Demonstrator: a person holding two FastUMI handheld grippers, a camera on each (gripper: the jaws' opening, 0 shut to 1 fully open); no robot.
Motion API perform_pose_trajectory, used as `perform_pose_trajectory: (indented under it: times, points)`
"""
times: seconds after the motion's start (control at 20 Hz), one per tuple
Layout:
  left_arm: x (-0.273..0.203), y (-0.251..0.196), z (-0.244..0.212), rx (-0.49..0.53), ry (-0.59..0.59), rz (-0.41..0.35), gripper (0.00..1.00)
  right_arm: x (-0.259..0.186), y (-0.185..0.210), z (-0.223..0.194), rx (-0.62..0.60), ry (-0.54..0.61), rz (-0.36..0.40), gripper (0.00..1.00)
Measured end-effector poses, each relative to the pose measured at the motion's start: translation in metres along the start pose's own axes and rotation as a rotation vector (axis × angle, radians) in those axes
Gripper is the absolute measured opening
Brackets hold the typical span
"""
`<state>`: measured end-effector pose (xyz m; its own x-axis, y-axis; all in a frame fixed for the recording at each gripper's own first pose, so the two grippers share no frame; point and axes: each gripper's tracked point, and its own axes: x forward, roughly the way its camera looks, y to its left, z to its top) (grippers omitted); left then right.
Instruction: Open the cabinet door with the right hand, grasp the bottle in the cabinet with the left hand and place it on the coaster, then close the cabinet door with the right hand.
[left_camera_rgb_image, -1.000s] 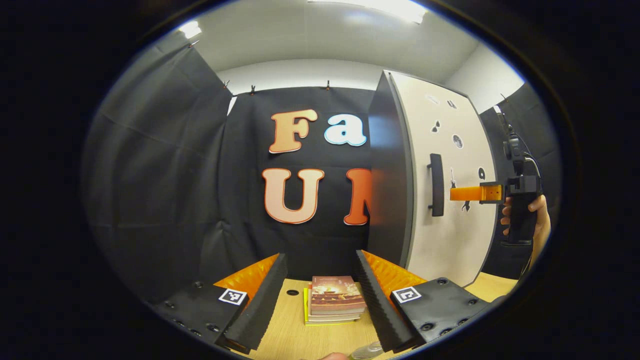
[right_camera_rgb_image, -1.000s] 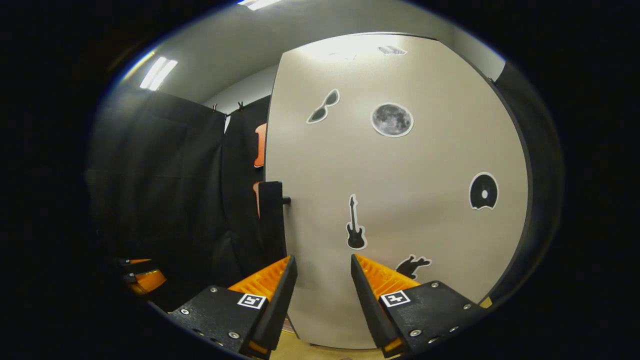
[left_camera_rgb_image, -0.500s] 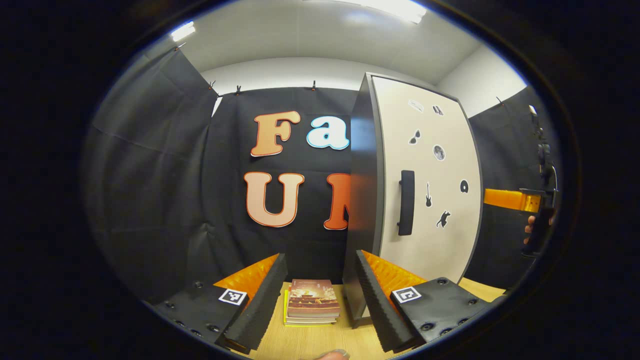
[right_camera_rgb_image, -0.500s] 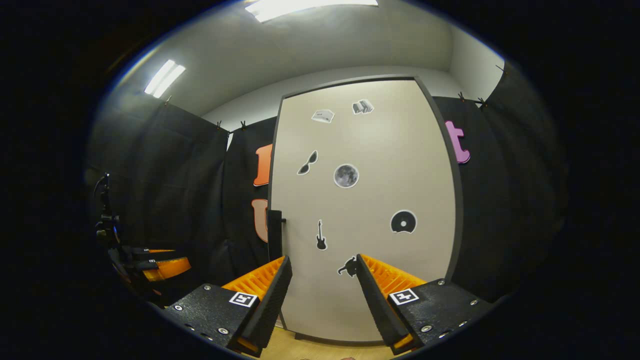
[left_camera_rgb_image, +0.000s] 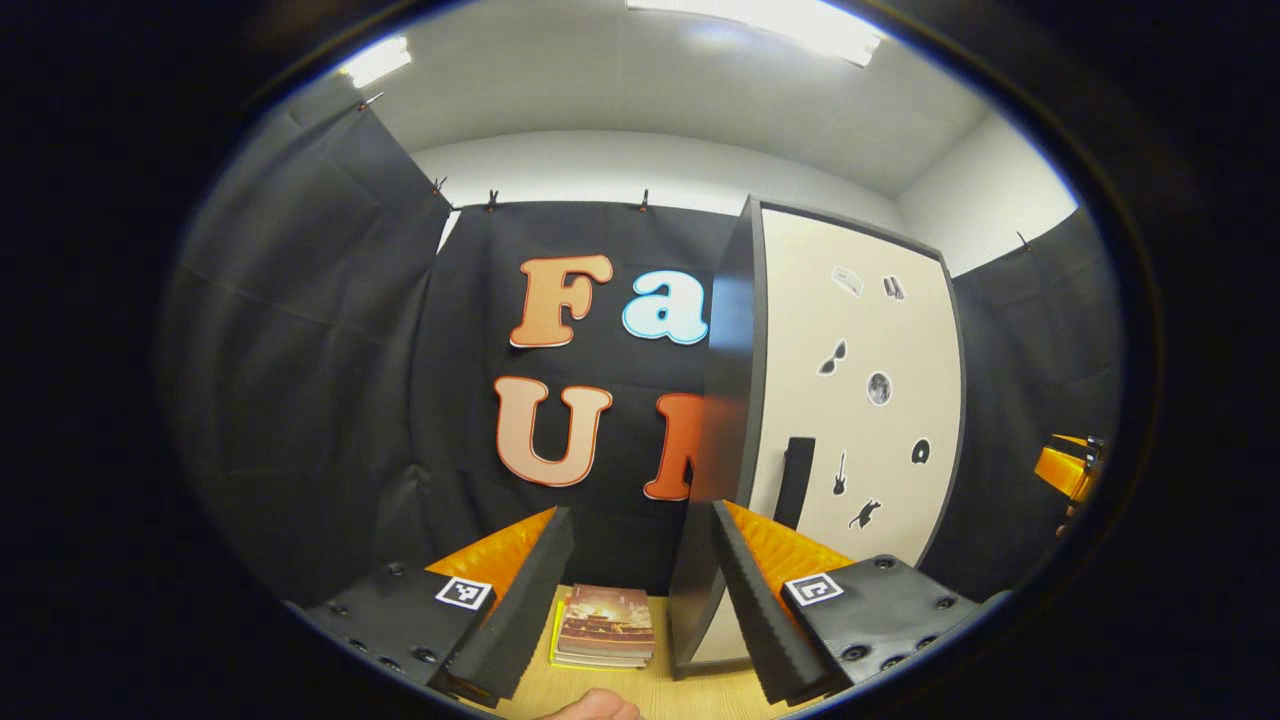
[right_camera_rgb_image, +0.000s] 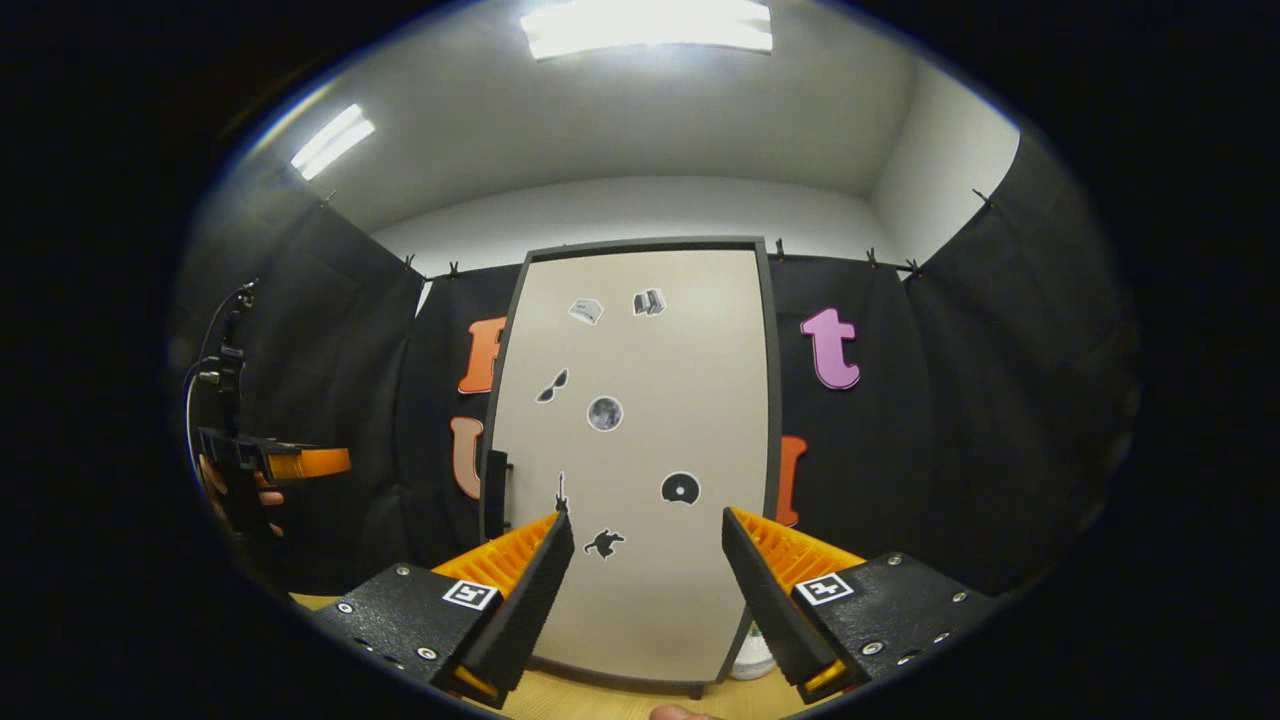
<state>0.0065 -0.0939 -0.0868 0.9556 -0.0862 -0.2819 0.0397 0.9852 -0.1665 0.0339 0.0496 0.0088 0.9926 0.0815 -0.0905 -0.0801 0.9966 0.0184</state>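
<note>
The tall beige sticker-dotted cabinet door (right_camera_rgb_image: 640, 460) stands shut and upright straight ahead of the right gripper (right_camera_rgb_image: 645, 590), well apart, its black vertical handle (right_camera_rgb_image: 495, 493) to the left, both grippers' jaws spread and empty.

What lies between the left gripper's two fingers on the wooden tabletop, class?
In the left gripper view, a small stack of books lies on the table between the left gripper fingers, beside the cabinet.
</note>
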Motion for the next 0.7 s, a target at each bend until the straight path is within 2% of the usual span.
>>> perform_pose_trajectory:
  times: [0.1, 0.35, 0.5, 0.7]
  points:
    - [-0.001, -0.004, 0.011, 0.022, -0.023, 0.002, 0.92, -0.006, -0.005, 0.004, -0.007, -0.005, -0.020, 0.93]
    - [-0.005, -0.018, 0.029, 0.054, -0.067, -0.007, 0.91, -0.017, 0.002, 0.012, -0.012, -0.019, -0.006, 0.93]
    - [-0.007, -0.012, 0.021, 0.053, -0.086, -0.004, 0.91, -0.015, 0.004, 0.012, -0.019, -0.021, -0.007, 0.93]
    - [-0.002, 0.005, 0.014, 0.023, -0.104, 0.037, 0.92, -0.017, 0.012, 0.014, 0.015, -0.036, 0.039, 0.93]
